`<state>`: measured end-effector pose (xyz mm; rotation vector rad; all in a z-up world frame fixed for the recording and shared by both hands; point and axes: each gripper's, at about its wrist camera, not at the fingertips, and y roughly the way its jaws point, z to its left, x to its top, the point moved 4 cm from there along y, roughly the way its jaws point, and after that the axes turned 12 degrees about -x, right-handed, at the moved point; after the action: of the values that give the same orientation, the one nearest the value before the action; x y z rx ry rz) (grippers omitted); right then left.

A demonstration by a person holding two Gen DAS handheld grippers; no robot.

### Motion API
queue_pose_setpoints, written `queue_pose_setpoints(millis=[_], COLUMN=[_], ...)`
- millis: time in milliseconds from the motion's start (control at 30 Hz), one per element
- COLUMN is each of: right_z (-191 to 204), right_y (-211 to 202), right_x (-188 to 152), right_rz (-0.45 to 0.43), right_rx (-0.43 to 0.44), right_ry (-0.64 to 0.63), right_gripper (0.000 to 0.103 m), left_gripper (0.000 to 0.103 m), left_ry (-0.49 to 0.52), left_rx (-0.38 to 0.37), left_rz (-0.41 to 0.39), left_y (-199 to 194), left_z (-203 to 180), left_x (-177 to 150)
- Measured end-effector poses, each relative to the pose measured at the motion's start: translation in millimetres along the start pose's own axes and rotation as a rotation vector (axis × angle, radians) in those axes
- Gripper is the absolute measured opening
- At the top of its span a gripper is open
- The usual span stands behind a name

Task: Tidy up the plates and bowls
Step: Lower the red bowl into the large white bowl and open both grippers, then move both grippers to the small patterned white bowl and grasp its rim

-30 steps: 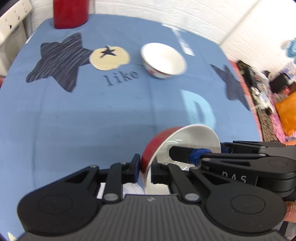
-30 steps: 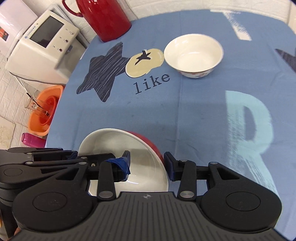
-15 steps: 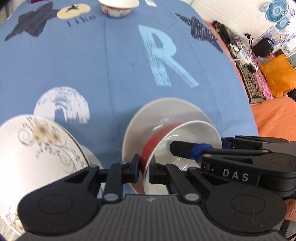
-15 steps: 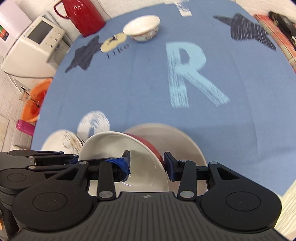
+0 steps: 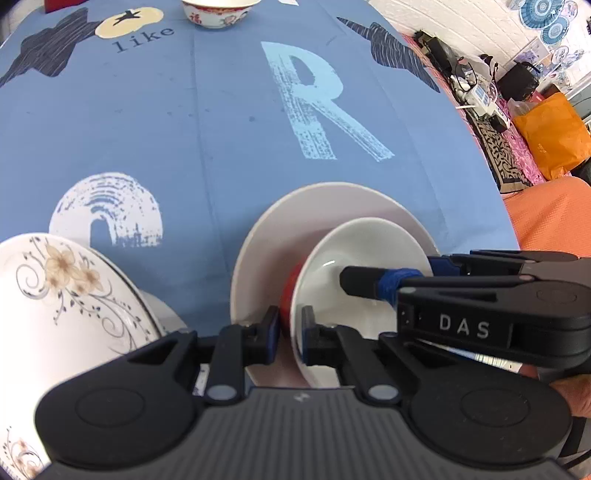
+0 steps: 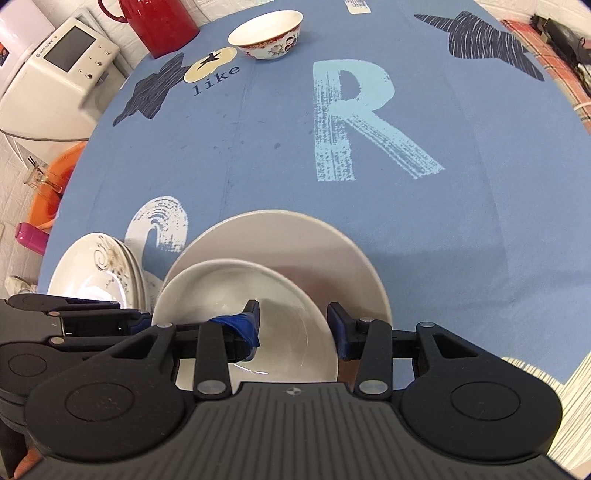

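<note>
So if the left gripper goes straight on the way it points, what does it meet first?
The bowl: its rim sits between the opening jaws of the left gripper. Below it, probably the plate.

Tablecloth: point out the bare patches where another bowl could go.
Free: the blue tablecloth between the patterned bowl and the white plate, and right of the printed R. Crowded: the near edge, with the floral plates beside that plate and red bowl.

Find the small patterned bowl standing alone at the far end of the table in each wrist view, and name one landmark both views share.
Left wrist view: patterned bowl at the top edge, left of centre.
Right wrist view: patterned bowl near the top, left of centre.
Shared landmark: the pale blue letter R on the tablecloth.
</note>
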<state>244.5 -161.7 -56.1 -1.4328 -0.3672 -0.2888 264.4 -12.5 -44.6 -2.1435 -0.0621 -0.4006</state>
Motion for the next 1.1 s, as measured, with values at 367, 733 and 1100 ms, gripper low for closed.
queue_pose_setpoints(millis=[367,733,1100], right_z=[-8,-16,-6], right_y=[-7,-31,-2], right_x=[11,38,155], right_rz=[-0.022,-0.09,-0.15], right_rx=[-0.008,-0.029,-0.005], right_ry=[0.016,0.067,0.006], right_gripper=[0.025,0.026,0.026], left_gripper=[0.069,0.072,0.072], left_ry=[0.119,0.081,-0.063], left_rx=[0.015,0.102,0.156], left_rz=[-0.039,-0.178,-0.261], left_y=[-26,-82,-81], left_z=[-16,18,101], left_x=[-3,33,198])
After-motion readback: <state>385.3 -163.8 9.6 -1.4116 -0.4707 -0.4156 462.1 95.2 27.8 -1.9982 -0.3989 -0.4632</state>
